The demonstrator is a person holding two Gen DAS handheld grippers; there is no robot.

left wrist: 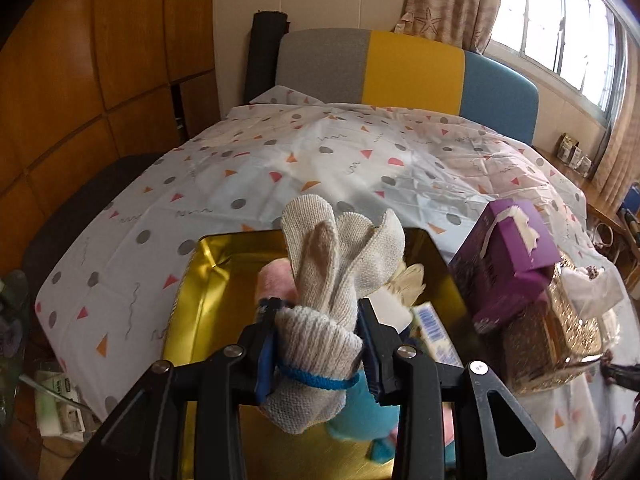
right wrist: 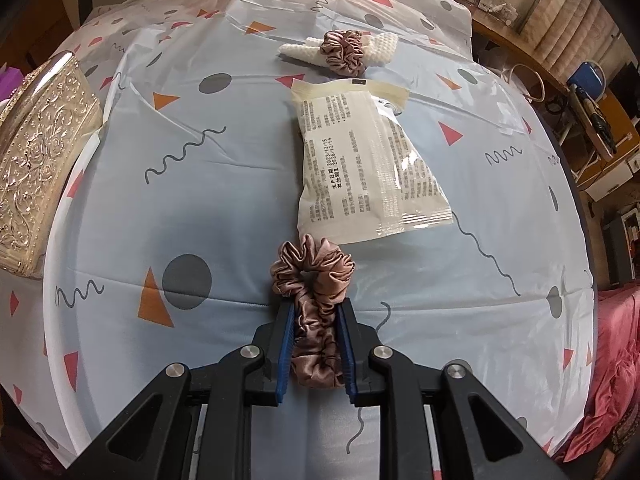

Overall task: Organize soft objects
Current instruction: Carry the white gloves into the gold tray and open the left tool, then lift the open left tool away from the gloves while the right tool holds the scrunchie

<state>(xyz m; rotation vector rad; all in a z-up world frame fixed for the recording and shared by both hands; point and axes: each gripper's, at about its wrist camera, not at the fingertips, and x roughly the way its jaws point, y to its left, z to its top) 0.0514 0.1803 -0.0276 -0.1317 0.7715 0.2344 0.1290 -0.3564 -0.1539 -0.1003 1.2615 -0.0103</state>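
Left tool (left wrist: 318, 308) tight on glove (left wrist: 320, 272)

Cream knit glove (left wrist: 320, 280) with blue cuff band, gold tin (left wrist: 200, 280), purple box (left wrist: 508, 264), dusty-pink satin scrunchie (right wrist: 312, 280), white cloth (right wrist: 224, 200) patterned with grey dots, orange triangles

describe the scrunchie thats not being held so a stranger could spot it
On the patterned tablecloth, look past the white printed packet to its far end. There a pinkish-brown satin scrunchie lies on a white waffle-knit cloth, unlike its twin in the right claw.
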